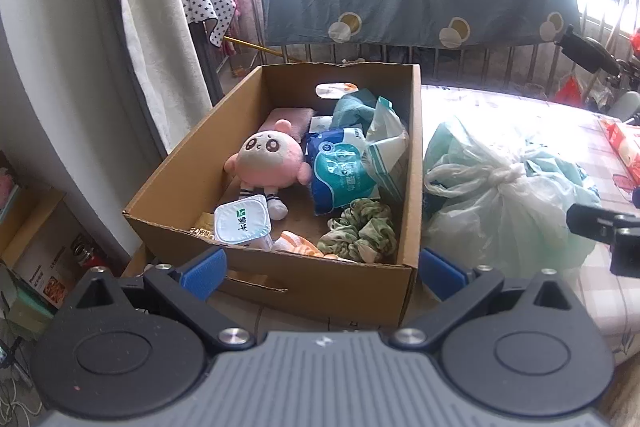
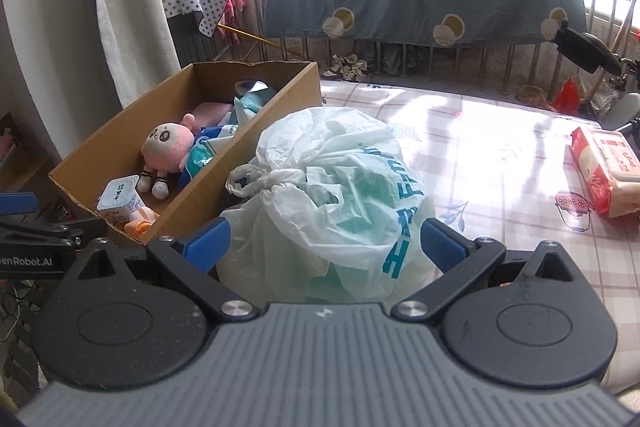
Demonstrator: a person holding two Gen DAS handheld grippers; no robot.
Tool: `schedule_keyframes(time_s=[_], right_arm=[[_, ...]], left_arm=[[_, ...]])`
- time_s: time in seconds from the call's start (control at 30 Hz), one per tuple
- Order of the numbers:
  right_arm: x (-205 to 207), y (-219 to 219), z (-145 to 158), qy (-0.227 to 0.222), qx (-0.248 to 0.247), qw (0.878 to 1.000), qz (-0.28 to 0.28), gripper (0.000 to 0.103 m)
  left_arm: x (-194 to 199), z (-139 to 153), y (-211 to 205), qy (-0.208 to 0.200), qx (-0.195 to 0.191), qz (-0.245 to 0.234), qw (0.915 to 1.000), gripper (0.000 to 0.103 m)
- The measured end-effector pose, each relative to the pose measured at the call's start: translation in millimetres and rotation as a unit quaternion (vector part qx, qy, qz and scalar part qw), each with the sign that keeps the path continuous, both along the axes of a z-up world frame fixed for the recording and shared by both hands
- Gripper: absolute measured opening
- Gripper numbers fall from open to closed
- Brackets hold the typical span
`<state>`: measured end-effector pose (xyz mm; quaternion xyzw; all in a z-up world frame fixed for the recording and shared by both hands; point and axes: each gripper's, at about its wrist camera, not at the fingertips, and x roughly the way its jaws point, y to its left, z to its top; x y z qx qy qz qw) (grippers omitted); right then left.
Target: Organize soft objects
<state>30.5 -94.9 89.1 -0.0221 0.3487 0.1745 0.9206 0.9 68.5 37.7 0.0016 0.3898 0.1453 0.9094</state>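
- The cardboard box sits on the bed, a stiff, open-topped rectangle of brown corrugated board, with its long axis running away from the left gripper.
- Inside, a round pink plush doll lies on its back, head toward the far end and striped feet toward the near wall.
- Beside the doll lie a glossy blue wipes pack, a crinkled green scrunchie and a foil-lidded yogurt cup.
- A knotted, thin, wrinkly plastic bag slumps just beside the box's right wall.
- The left gripper's blue fingers are spread wide, holding nothing.
- The right gripper hangs over the bag, its fingers also parted and empty.
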Motion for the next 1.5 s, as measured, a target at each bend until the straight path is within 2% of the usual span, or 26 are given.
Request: schedule_keyframes(time_s=[0.53, 1.0, 1.5], right_arm=[[-21, -5, 3, -0.009, -0.02, 0.999, -0.034, 0.102], [-27, -10, 5, -0.014, -0.025, 0.998, -0.047, 0.102], [-25, -13, 2, -0.008, -0.022, 0.998, -0.051, 0.102]], left_arm=[[1, -3, -3, 0.009, -0.022, -0.035, 0.9991, 0.103], [3, -3, -13, 0.005, -0.021, -0.058, 0.9981, 0.103], [4, -3, -15, 0.006, -0.018, -0.061, 0.9979, 0.103]])
